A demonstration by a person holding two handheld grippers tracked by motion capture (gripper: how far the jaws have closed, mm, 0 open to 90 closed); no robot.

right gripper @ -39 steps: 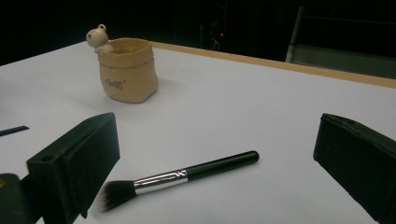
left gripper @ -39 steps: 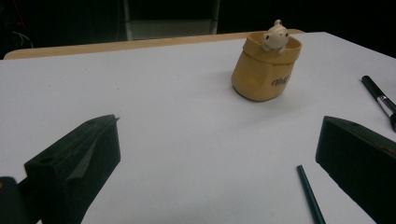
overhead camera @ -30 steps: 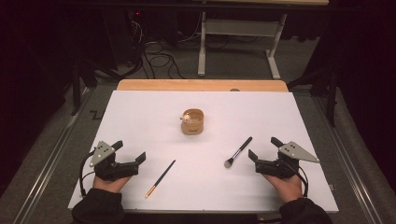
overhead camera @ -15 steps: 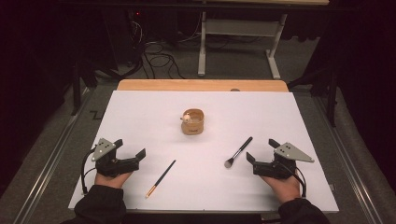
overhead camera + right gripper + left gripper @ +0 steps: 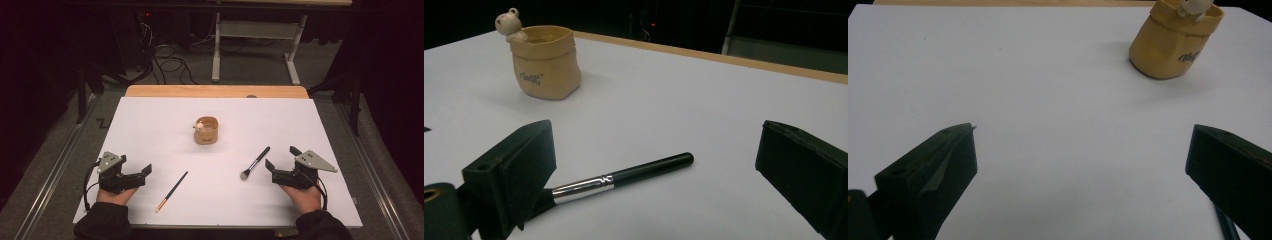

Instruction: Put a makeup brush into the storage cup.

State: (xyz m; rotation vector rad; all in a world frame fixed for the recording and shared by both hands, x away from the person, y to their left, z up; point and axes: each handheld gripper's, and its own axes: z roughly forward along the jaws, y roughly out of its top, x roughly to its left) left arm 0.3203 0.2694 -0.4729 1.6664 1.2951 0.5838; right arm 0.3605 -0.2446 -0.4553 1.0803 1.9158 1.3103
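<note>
Makeup brush (image 5: pixel 624 177): bristle end hidden behind near jaw in right gripper view. Thin brush (image 5: pixel 1226 226): sliver visible at bottom edge of left gripper view, rest cut off. Tan pot (image 5: pixel 1173 42): top cropped by frame, lettering partly unreadable. Pot interior (image 5: pixel 207 125): contents too small to tell.

Pot (image 5: pixel 207 131) at table (image 5: pixel 150 115) centre. Brush (image 5: pixel 255 163) at four o'clock from pot, just beside right gripper (image 5: pixel 281 168). Pencil (image 5: pixel 171 191) at seven o'clock from pot, near left gripper (image 5: pixel 142 173).
</note>
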